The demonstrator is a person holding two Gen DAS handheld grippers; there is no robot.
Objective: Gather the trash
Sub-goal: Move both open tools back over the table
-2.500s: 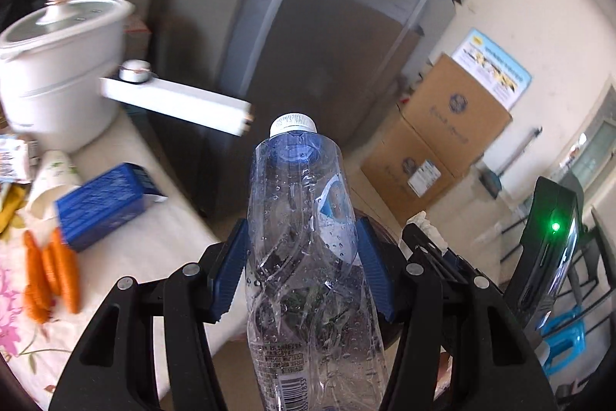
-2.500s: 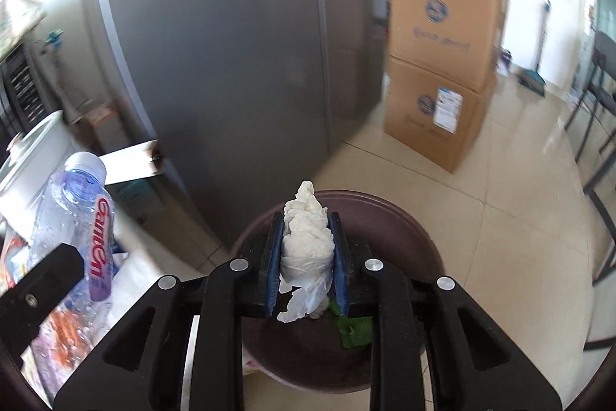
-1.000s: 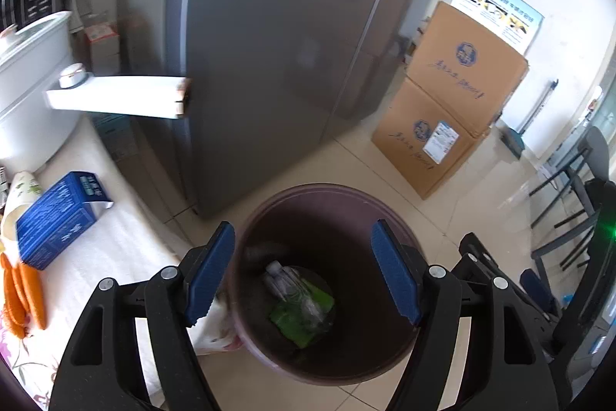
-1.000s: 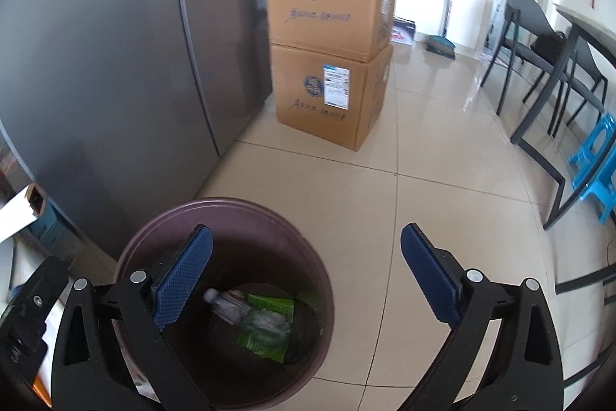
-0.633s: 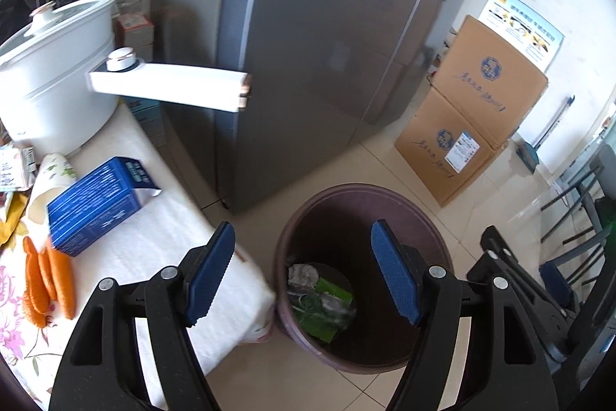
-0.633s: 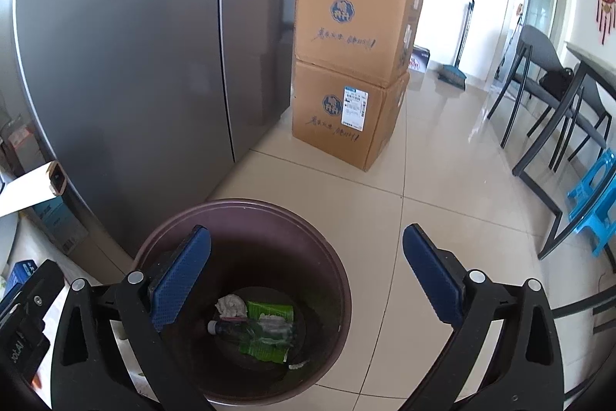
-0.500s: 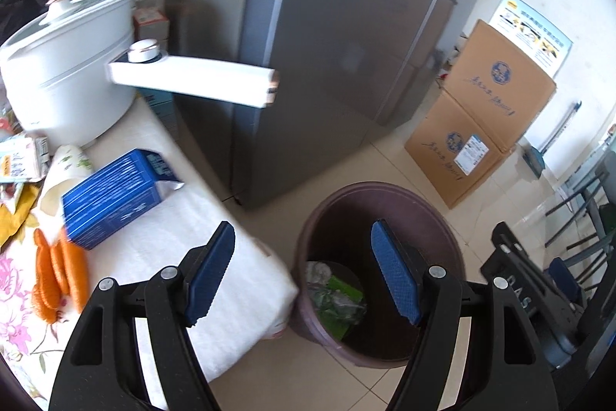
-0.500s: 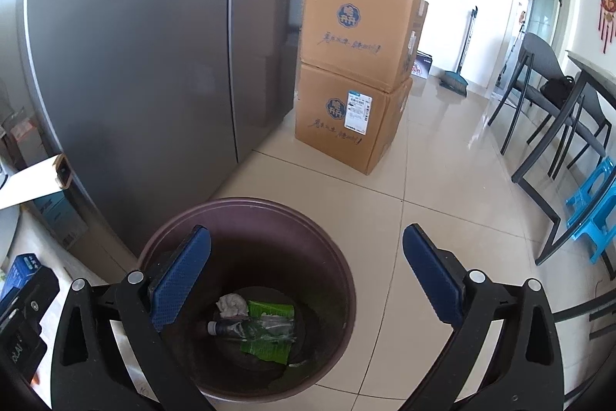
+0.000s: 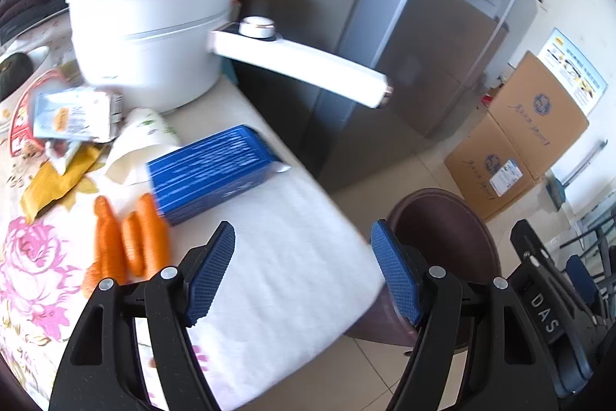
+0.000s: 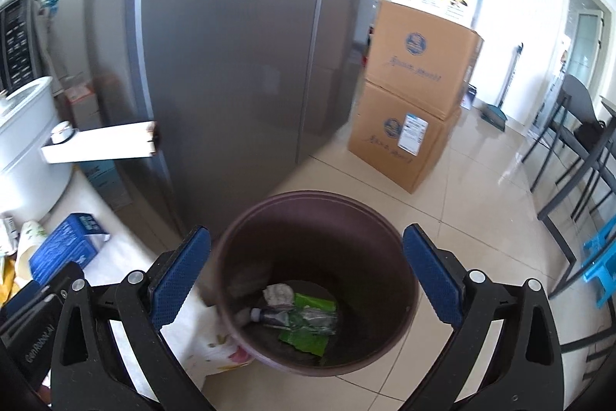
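trash [image 10: 304, 318] (clear bottle, green wrapper, tissue wad) lies at bottom of brown bin [image 10: 319, 207] on floor by bench [image 9: 292, 241] corner. right gripper [image 10: 306, 280] over bin, jaws apart, empty. left gripper [image 9: 304, 274] over bench w/ blue box [image 9: 211, 172], jaws apart, empty.

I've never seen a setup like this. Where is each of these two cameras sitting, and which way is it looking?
Left wrist view: mounted on the left gripper, looking down along its open blue fingers at the table with the blue box, carrots and white pot.
Right wrist view: mounted on the right gripper, looking down between its open fingers into the brown trash bin, which holds a bottle, with tiled floor around.
Shared: bin, pot, blue box, fridge, cardboard boxes; each view also glimpses the other gripper.
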